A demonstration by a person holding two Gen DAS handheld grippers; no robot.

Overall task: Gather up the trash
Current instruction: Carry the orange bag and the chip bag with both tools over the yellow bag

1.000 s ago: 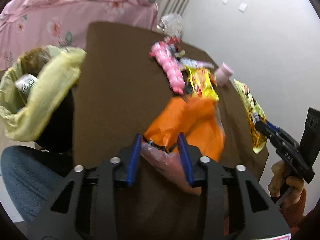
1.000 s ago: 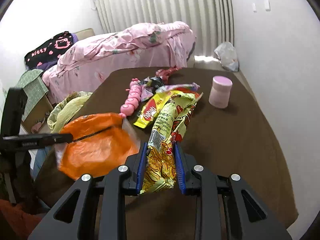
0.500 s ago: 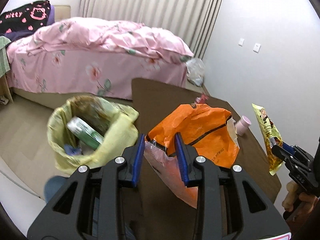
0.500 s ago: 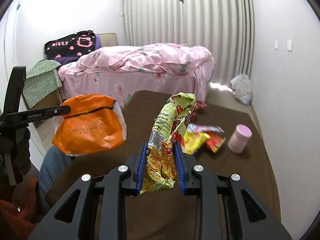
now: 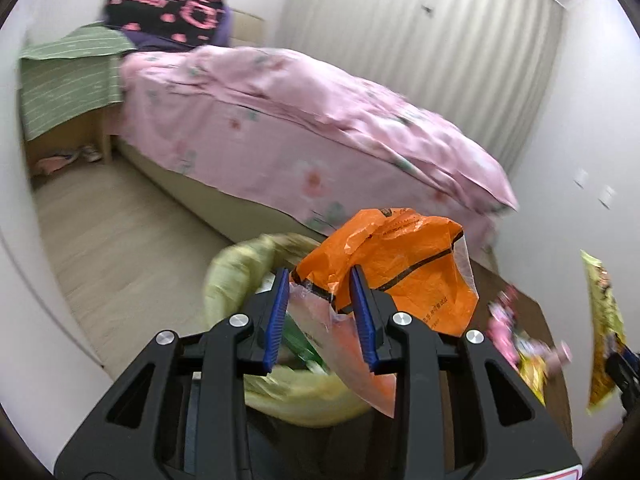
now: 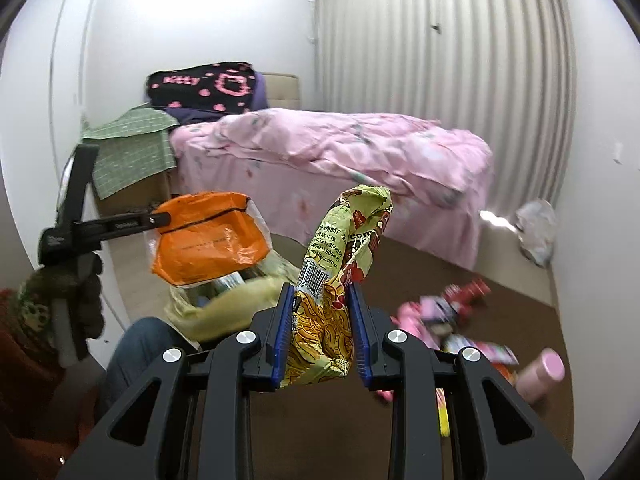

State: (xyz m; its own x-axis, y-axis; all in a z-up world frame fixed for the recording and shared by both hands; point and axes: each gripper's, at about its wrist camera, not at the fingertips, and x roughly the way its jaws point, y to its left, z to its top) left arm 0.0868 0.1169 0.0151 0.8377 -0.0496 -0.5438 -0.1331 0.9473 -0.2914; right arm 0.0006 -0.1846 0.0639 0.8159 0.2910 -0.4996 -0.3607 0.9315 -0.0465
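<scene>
- While the left gripper (image 5: 318, 300) clamps the orange bag (image 5: 404, 256) between its narrowed blue pads, the bag hangs over the yellow-lined trash bin (image 5: 240, 276) just off the table's edge.
- The right gripper (image 6: 320, 320), jaws narrowed likewise, pinches the yellow noodle wrapper (image 6: 340, 248), which stands up past its fingertips above the brown table (image 6: 500, 304).
- More wrappers (image 6: 440, 312) and a pink jar (image 6: 540, 372) lie near the table's right edge.
</scene>
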